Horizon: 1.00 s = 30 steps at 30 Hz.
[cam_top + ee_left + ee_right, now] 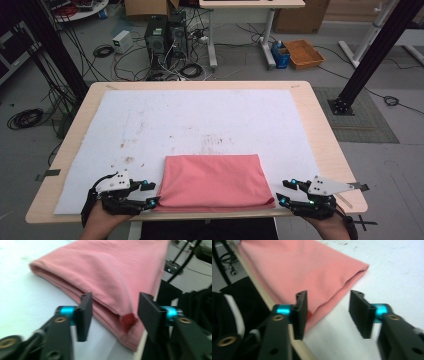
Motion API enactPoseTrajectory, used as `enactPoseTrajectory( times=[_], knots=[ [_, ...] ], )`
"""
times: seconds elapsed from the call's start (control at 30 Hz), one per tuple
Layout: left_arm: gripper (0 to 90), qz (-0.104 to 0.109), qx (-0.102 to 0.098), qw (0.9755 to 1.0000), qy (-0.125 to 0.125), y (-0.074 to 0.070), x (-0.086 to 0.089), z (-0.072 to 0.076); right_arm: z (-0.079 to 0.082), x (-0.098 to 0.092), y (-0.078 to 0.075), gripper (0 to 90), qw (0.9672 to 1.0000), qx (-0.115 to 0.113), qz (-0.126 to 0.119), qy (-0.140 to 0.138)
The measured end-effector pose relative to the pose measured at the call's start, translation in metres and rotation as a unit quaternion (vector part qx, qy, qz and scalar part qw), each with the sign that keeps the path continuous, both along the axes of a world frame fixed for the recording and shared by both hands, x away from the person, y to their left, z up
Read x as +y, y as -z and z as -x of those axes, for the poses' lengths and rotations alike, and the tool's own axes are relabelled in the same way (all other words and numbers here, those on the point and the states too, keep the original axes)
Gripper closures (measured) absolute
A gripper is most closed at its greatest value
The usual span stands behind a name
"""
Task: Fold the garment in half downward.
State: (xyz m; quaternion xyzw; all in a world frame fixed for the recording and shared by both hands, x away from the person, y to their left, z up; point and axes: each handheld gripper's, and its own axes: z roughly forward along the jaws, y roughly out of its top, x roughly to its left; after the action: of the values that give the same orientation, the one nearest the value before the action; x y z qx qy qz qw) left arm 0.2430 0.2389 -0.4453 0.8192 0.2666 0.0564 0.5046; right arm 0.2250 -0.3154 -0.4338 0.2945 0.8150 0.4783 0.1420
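The folded pink cloth (214, 181) looks light, soft and floppy, best pinched at its near corners by each hand-held gripper, left (150, 193) and right (283, 192), both spread and empty.

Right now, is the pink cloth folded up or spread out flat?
Folded. The pink cloth lies as a neat rectangle near the table's front edge, and the left gripper view shows stacked layers along its side.

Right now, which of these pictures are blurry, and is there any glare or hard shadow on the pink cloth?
High view: sharp and evenly lit, no glare, the pink cloth throws hardly any shadow on the white sheet. Left gripper view: smeared, the cloth's edges soft, the background out of focus. Right gripper view: also soft, mostly around the black jaws; a dim shadow under the cloth's folded edge.
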Motion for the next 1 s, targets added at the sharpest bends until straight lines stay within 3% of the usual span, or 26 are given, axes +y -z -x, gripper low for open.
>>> enactPoseTrajectory(
  times=[0.1,0.33,0.67,1.0],
  knots=[
    [36.9,-0.001,-0.003,0.9998,-0.019,-0.002,0.0,-0.006,-0.008,0.002,-0.004,39.6,0.9999,-0.008,0.003,0.006],
    [29.9,0.004,-0.011,0.9985,-0.053,-0.01,-0.002,-0.025,-0.031,0.014,-0.013,33.0,0.9998,-0.002,0.008,0.017],
    [29.0,-0.008,-0.015,0.9977,-0.065,-0.016,-0.008,-0.055,-0.073,0.031,-0.014,31.8,0.9992,0.018,0.017,0.032],
    [29.0,-0.019,0.0,0.9968,-0.078,-0.013,-0.022,-0.083,-0.107,0.047,-0.008,35.1,0.9983,0.03,0.036,0.034]
  ],
)
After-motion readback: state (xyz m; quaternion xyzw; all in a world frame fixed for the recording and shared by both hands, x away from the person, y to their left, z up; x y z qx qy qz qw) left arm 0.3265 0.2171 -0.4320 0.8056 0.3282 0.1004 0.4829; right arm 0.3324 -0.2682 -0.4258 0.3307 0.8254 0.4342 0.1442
